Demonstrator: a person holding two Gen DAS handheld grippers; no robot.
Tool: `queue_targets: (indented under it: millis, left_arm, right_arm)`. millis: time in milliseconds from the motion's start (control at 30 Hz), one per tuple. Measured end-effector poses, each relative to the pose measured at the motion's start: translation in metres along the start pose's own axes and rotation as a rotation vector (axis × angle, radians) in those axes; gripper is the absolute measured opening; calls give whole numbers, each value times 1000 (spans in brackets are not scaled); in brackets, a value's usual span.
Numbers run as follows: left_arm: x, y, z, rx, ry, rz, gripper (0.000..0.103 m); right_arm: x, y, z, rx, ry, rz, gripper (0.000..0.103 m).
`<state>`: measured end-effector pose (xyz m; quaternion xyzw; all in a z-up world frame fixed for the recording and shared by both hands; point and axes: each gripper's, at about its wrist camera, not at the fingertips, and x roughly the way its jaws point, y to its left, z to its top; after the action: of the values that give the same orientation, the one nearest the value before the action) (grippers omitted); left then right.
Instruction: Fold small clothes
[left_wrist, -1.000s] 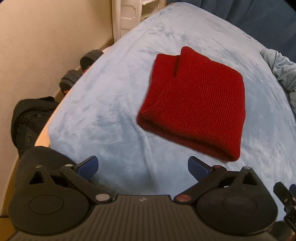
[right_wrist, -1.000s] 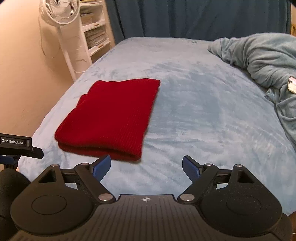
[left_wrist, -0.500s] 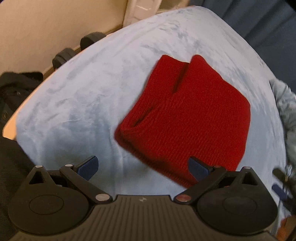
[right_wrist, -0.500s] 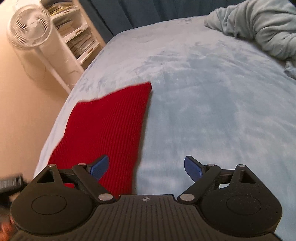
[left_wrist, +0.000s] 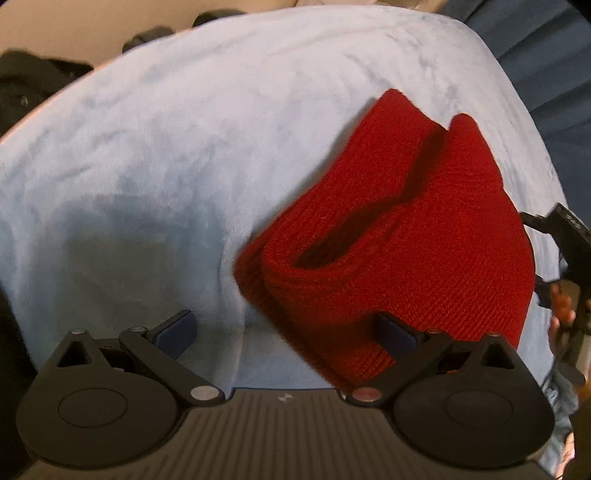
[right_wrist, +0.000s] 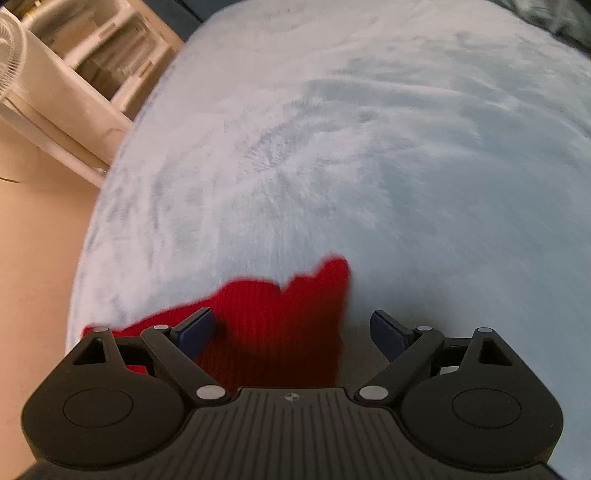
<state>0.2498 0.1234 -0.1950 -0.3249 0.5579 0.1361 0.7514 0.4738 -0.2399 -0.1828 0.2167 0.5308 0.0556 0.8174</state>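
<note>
Item under work: one red knit garment (left_wrist: 424, 236), lying on the pale blue bed cover (left_wrist: 177, 155) toward its near edge. Condition: it lies doubled over in layers, with a rolled, open hem facing the left wrist camera and a notch between two lobes at its far end; the layers gape rather than lying flat. Judgement: at least one fold appears to be in place, but the piece is not yet a tidy, compact bundle, so a further fold or a flattening likely remains. Left gripper (left_wrist: 284, 328): fingers spread wide, holding nothing, with the garment's near corner lying between them, close by the right-hand finger. Right gripper (right_wrist: 293, 332): fingers likewise spread and empty, poised over the garment's right edge (right_wrist: 280, 321), one finger above the knit and the other above bare cover. Contact with the fabric cannot be confirmed in either view. The right wrist view is motion-blurred. No other clothes awaiting folding are visible.
</note>
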Motion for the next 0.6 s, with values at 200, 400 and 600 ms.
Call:
queue_targets:
  millis: [200,400,600]
  left_arm:
    - [2,3,24,-13,7,-66,63]
    - [2,-53,99,346,-32,-114,52]
    - [47,-196,158,788,-13,-97,52]
  right_arm:
    - [30,26,5,-205,106,-69,23]
    - [-29,-34,-29,-67,4,-52,20]
    - [-97,-112,-189,454,-169,-5,9]
